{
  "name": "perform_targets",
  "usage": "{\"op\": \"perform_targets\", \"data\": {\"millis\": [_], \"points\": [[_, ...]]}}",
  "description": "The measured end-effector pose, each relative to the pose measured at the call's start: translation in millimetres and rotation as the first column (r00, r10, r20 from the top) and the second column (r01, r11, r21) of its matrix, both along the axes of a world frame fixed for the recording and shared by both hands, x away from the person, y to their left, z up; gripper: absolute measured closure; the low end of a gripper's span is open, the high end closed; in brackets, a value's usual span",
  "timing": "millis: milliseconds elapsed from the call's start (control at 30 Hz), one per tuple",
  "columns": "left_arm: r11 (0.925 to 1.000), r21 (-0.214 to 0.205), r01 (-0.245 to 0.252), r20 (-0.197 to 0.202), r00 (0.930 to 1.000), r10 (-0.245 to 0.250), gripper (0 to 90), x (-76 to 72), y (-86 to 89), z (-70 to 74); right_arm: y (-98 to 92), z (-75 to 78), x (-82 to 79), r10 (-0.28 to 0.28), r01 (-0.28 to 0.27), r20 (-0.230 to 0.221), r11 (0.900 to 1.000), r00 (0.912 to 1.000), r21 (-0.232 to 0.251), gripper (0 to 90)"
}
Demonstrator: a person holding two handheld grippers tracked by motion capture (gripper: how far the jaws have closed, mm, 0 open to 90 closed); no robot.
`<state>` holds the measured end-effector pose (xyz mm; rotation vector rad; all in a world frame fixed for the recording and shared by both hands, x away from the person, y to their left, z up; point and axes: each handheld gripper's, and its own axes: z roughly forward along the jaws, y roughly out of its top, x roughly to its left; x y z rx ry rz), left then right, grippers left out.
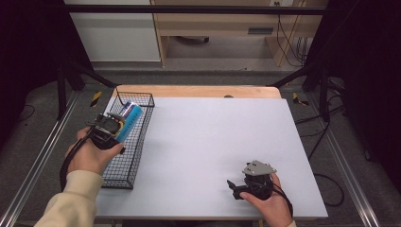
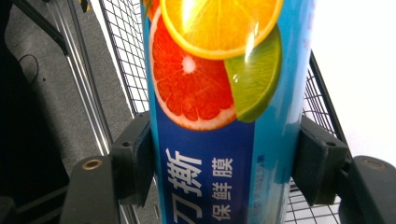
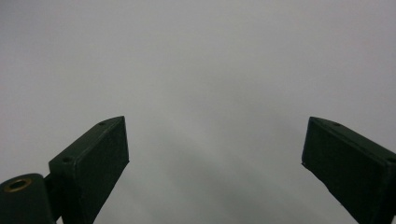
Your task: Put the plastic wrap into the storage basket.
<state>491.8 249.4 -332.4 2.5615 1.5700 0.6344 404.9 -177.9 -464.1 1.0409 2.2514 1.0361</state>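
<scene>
A long blue box of cling film (image 1: pixel 129 120) with citrus slices printed on it (image 2: pixel 219 93) hangs over the black wire basket (image 1: pixel 142 137) at the table's left. My left gripper (image 1: pixel 109 127) is shut on it, and both black pads (image 2: pixel 135 161) press its sides in the left gripper view. My right gripper (image 1: pixel 232 185) rests near the front right of the white table (image 1: pixel 213 137). Its jaws stand wide apart (image 3: pixel 215 144) with nothing between them, facing bare white surface.
The wire basket runs along the table's left edge, with a metal rail (image 1: pixel 33 165) on the floor beside it. A wooden strip (image 1: pixel 198 91) borders the table's far edge. Black frame posts (image 1: pixel 321 80) stand at the far corners.
</scene>
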Motion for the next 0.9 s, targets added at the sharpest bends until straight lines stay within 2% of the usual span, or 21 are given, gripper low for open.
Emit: {"op": "perform_targets", "data": {"millis": [100, 300, 567, 667, 900], "points": [[0.9999, 0.014, -0.01, -0.005, 0.9999, 0.01, 32.1, 1.9, 0.6, 0.2, 0.1, -0.2, 0.0, -0.001, 0.001, -0.002, 1.0, 1.0, 0.001, 7.7], [0.9997, 0.011, -0.02, -0.01, 0.9997, 0.02, 32.1, 7.0, 1.2, -3.7, 0.4, -0.4, -0.1, 0.005, -0.005, -0.005, 1.0, 1.0, -0.002, 7.7], [0.9995, 0.014, -0.029, -0.04, 0.9988, 0.029, 32.1, 17.4, 2.8, -12.8, 0.9, -0.9, -0.2, 0.006, -0.006, -0.004, 1.0, 1.0, -0.005, 7.7], [0.9991, -0.004, -0.042, -0.043, 0.9982, 0.042, 32.1, 21.7, 6.4, -15.1, 1.5, -1.0, -0.6, 0.004, -0.004, -0.009, 1.0, 0.9999, -0.005, 7.6], [0.9983, 0.008, -0.057, -0.066, 0.9962, 0.058, 32.1, 30.1, 11.0, -21.8, 1.9, -1.3, -0.5, 0.008, -0.008, -0.008, 0.9999, 0.9999, -0.008, 7.7]]}}
